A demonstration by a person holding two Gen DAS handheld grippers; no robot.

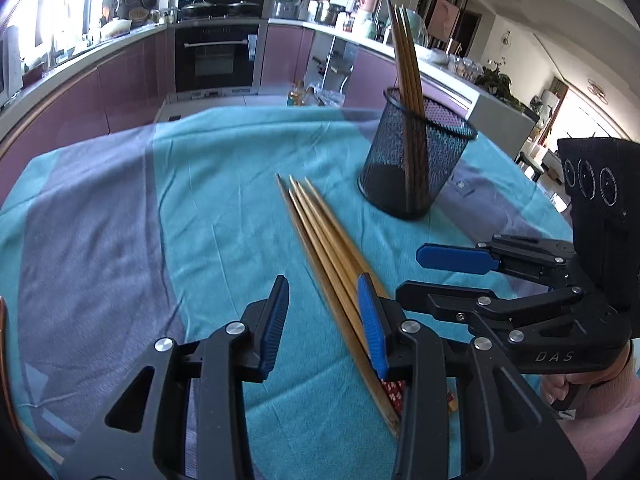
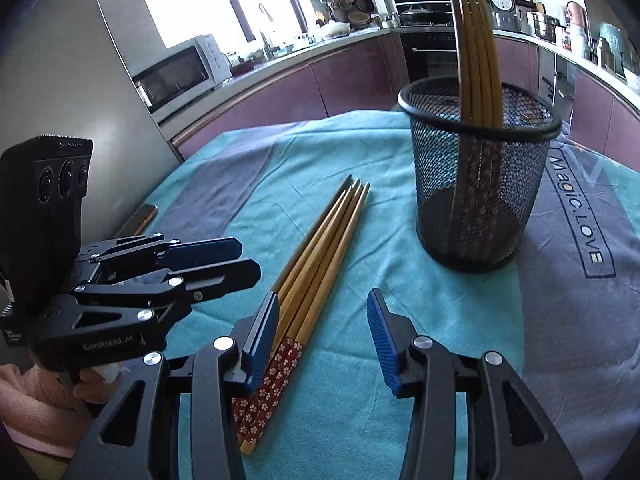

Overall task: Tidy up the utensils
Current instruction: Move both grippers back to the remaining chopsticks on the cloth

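Four chopsticks (image 2: 320, 264) lie bundled on the teal cloth (image 1: 224, 208) over the tabletop, near the mesh cup (image 2: 480, 176), which holds more chopsticks upright. Both grippers hover low over the bundle's patterned ends: the left gripper (image 1: 322, 320) and right gripper (image 2: 322, 332) have their fingers apart, seemingly gripping nothing.

The loose tan wooden chopsticks (image 2: 320, 248) have red ends patterned with small white flowers. The round black wire-mesh cup (image 2: 480, 184) holds matching tan chopsticks (image 2: 476, 52). The cloth on the tabletop (image 2: 360, 380) is teal with grey-purple bands. Both grippers are black with blue ribbed pads (image 2: 380, 344).
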